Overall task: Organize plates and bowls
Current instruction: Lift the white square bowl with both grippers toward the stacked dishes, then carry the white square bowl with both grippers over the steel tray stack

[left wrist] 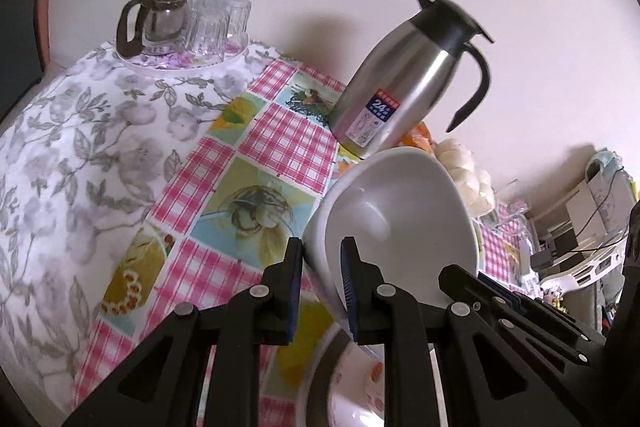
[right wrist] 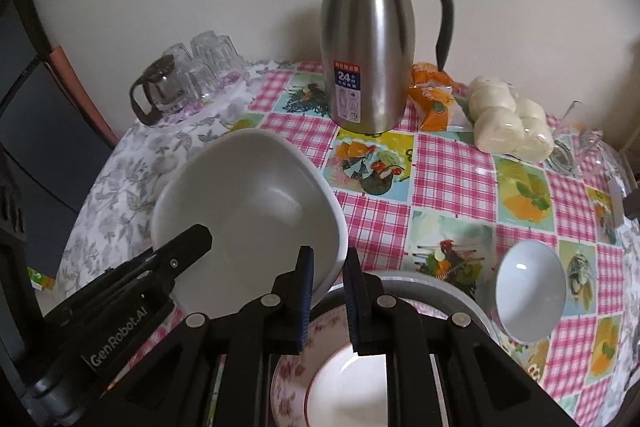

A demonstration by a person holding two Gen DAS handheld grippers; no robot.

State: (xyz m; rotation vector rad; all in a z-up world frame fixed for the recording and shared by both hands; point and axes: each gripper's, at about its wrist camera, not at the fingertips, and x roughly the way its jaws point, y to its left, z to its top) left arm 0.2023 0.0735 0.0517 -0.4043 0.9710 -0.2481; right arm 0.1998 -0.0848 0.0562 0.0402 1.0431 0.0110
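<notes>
A large white bowl (left wrist: pixel 400 219) (right wrist: pixel 248 203) hangs tilted above the table, held by both grippers. My left gripper (left wrist: pixel 322 255) is shut on its left rim, and it also shows in the right wrist view as a black finger (right wrist: pixel 192 239) on that rim. My right gripper (right wrist: pixel 328 259) is shut on the bowl's right rim, with its finger (left wrist: pixel 460 279) visible in the left wrist view. Beneath the bowl lies a floral-rimmed plate (right wrist: pixel 296 367) on a grey dish (right wrist: pixel 440 287). A small white bowl (right wrist: pixel 530 295) sits on the table to the right.
A steel thermos jug (right wrist: pixel 368 59) stands at the back of the checked tablecloth (right wrist: pixel 452 171). A glass teapot (left wrist: pixel 160 19) and upturned glasses (left wrist: pixel 216 19) sit on a tray at the back left. Bagged white buns (right wrist: pixel 508 123) and an orange packet (right wrist: pixel 434 99) lie at the back right.
</notes>
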